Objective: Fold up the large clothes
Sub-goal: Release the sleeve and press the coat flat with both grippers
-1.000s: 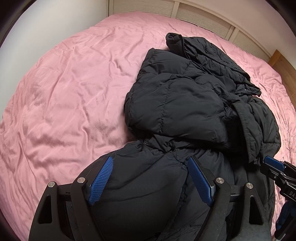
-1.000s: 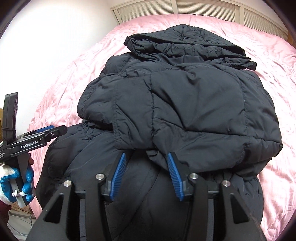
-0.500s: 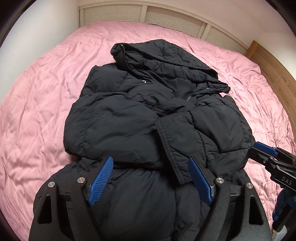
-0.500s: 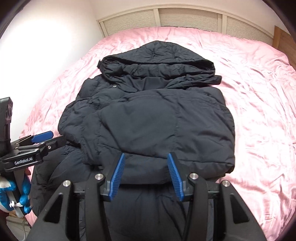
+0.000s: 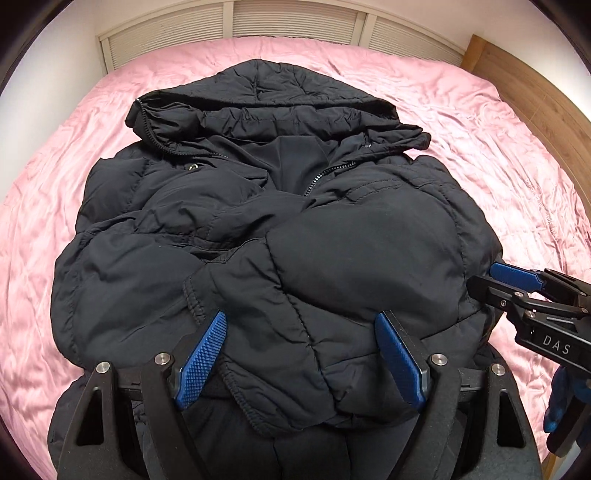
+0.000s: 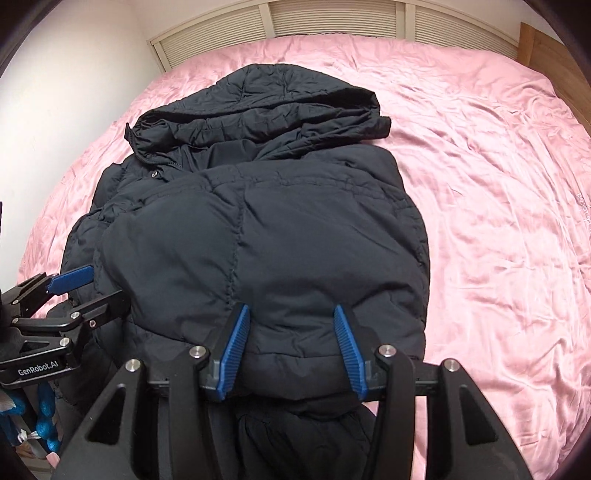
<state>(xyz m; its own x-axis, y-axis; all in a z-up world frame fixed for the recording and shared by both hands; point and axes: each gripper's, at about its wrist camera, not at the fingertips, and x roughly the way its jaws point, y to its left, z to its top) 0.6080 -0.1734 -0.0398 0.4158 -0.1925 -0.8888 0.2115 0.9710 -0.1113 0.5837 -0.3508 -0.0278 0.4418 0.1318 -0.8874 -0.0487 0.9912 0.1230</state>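
Plainly, black puffer jacket (image 5: 280, 229) on pink bed (image 5: 74, 155), folded hem (bulky) pinched by both left gripper (image 5: 303, 360) and right gripper (image 6: 293, 354).

Place: a home bedroom.
Bed: pink sheet (image 5: 480, 122), wrinkled, filling most of both views.
Headboard end, 12 o'clock: white louvred panels (image 6: 332, 18).
Side, 2 o'clock: wooden bed frame (image 5: 535, 92).
Wall, 10 o'clock: plain white wall (image 6: 55, 92).

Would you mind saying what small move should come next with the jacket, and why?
Probably carry the folded hem a bit further toward the hood: both the left claw and right claw grip the jacket, whose lower part has not yet reached the collar.
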